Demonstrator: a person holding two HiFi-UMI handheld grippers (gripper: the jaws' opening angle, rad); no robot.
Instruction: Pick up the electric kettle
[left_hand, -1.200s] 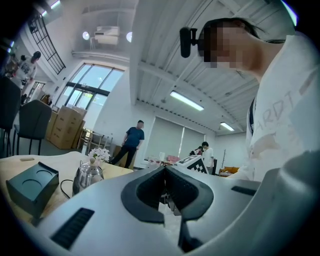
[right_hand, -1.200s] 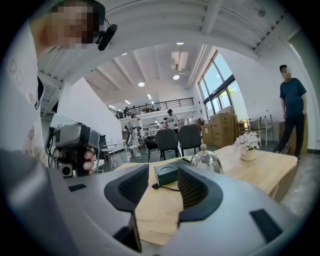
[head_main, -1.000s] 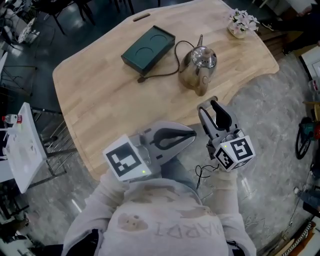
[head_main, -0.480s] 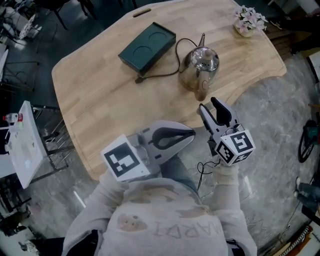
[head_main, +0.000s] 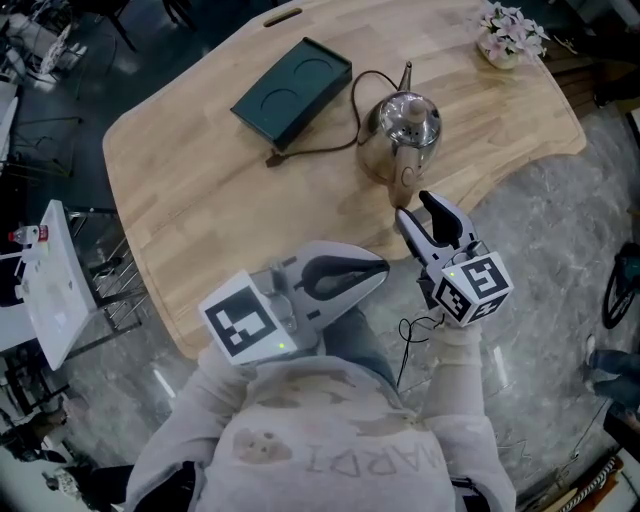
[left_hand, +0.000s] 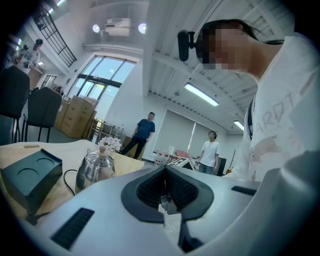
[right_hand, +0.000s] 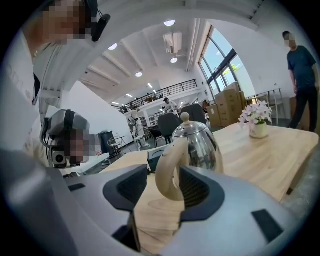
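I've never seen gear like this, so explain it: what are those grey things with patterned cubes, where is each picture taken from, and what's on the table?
A person holds a hand-held claw, marker cube included, in each hand. The head view looks down from their head; the other two views ride on the claws. On the wooden table stand a steel kettle, a dark green box with a cord, and a flower pot. The left claw is shut and empty. The right claw is opening, with the kettle's cream handle between its jaws, not gripped.

Left gripper (head_main: 383, 268) closed, right gripper (head_main: 415, 208) fingers (right_hand: 194, 190) opening, kettle handle (right_hand: 167, 170) between
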